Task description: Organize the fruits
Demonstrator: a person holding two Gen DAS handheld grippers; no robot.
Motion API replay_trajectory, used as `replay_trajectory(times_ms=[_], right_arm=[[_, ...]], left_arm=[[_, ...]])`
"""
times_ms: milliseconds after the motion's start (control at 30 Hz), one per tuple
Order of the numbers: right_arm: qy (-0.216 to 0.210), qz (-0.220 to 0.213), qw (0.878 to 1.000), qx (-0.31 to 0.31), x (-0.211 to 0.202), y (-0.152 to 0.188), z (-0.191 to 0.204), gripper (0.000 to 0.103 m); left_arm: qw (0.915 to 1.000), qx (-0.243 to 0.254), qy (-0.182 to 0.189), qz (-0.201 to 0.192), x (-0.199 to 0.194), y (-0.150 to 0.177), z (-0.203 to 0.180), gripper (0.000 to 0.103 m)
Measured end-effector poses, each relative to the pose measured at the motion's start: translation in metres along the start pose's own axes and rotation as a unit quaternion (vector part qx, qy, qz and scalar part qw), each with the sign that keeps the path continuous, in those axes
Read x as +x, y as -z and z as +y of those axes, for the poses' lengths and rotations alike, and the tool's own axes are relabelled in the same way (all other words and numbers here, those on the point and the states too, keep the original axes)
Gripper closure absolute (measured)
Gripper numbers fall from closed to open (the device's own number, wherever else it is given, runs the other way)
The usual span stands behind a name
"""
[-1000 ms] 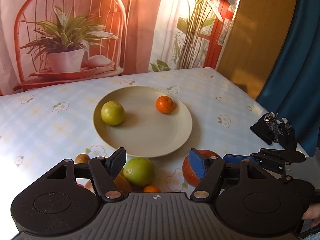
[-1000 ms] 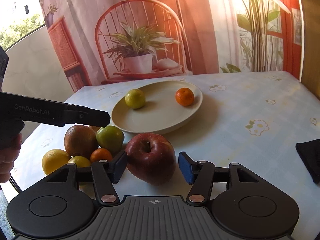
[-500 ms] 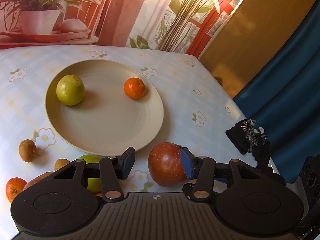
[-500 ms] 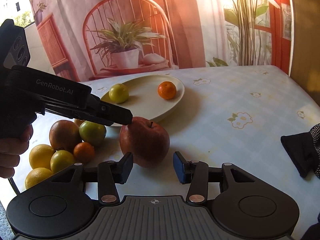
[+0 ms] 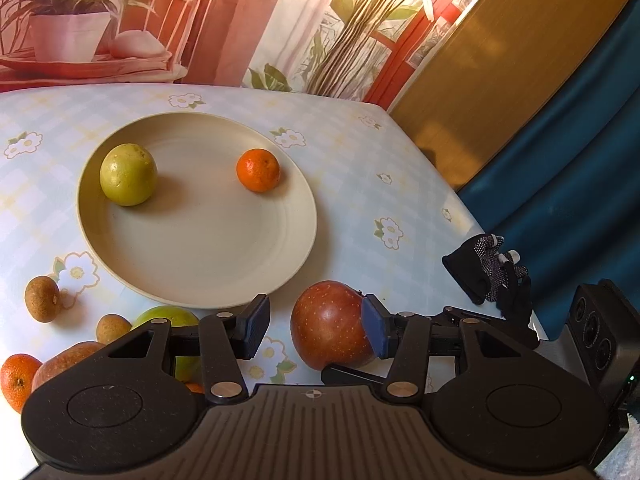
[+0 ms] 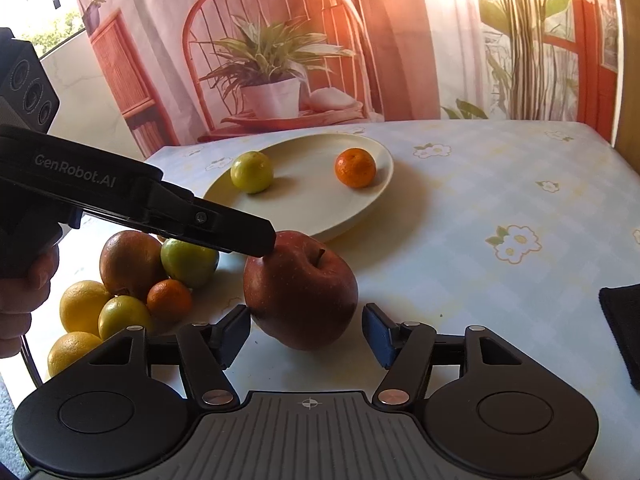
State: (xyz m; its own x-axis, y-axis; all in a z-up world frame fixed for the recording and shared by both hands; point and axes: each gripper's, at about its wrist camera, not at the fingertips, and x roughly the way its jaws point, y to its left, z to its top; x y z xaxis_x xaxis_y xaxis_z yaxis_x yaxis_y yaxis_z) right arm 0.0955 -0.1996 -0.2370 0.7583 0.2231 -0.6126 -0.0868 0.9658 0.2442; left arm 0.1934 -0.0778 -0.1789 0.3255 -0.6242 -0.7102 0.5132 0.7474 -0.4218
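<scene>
So the big red apple [image 6: 301,290] is sitting on the table [image 6: 500,288], just in front of the cream plate [image 6: 316,216], off to the right of the loose pile of fruit [image 6: 132,292]; the plate already has a yellow-green fruit [image 6: 252,171] and a small mandarin [image 6: 355,168] on it.

Right hand-held gripper [image 6: 304,336]: jaws are opening as I type, apple between them, and neither pad is pressing on it as far as I can see; there's a visible gap on the right side. Left hand-held gripper [image 5: 316,326]: jaws partly spread, the right pad resting against the apple's flank, the left pad well clear, so it's a nudge, not a pinch; from the right wrist view one of its fingers [image 6: 240,232] is touching the top shoulder of the apple near the stem.

My read on handling: this thing looks heavy for its size, firm, and the skin is waxy and slick; round too, so I reckon it'll roll or squirt out if I bite high or low. I'd take it across the widest part, pads level on opposite sides, away from the stem dimple; squeeze firm but not hard, since apples bruise.
</scene>
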Motion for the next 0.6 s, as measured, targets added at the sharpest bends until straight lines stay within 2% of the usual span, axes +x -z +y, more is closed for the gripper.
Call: replay_trajectory(times_ms=[133,433,600], right_arm=[[-0.012,0.002,1.000,-0.001,0.005,-0.001,0.001,0.048],[0.025,0.001,0.998,-0.064,0.005,0.002,0.023,0.048],[0.037,0.002,0.996,-0.084,0.007,0.002,0.030,0.048]], left_arm=[[1.0000,-0.001,-0.005,-0.002,-0.004,0.002,0.002,0.050],[0.9998,-0.021,-0.003,-0.005,-0.006,-0.002,0.002,0.050],[0.9995,-0.029,0.002,0.009,0.004,0.000,-0.001,0.050]])
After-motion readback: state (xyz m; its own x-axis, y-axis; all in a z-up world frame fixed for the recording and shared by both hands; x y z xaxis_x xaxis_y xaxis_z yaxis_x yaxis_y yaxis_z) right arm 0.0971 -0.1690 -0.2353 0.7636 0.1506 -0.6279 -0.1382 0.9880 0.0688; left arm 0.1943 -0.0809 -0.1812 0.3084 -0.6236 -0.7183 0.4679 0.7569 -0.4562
